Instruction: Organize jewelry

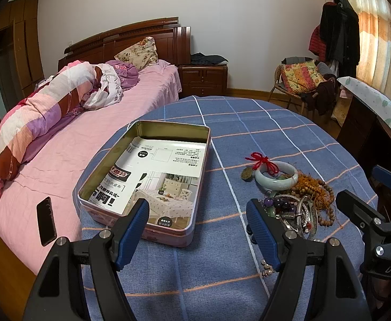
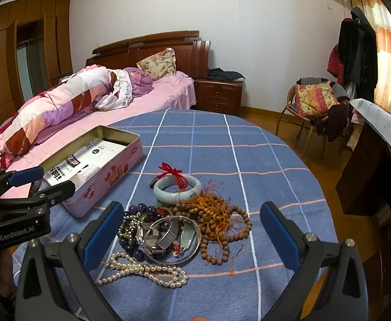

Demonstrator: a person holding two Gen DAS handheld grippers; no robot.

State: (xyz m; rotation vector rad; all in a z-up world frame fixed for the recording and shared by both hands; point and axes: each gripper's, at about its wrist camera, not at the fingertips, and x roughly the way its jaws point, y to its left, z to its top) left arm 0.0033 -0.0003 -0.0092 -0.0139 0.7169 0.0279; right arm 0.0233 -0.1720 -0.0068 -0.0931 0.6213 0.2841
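Note:
An open pink tin box [image 1: 195, 215] [image 2: 107, 179] lined with a printed sheet stands on the blue checked tablecloth. To its right lies a jewelry heap: a pale jade bangle [image 1: 275, 178] [image 2: 176, 188] tied with red cord, brown wooden bead strings [image 2: 222, 222], a silver bangle [image 2: 174, 236], dark purple beads [image 2: 142, 210] and a pearl necklace [image 2: 147, 270]. My left gripper [image 1: 198, 214] hovers open over the tin's near right corner. My right gripper [image 2: 191, 219] hangs open above the heap, holding nothing. Each gripper shows at the edge of the other's view.
The round table [image 2: 222, 139] stands beside a bed with a pink sheet [image 1: 61, 160]. A black phone [image 1: 46, 220] lies on the bed near the table. A chair piled with clothes [image 2: 315, 104] and a dark desk [image 2: 369, 174] stand to the right.

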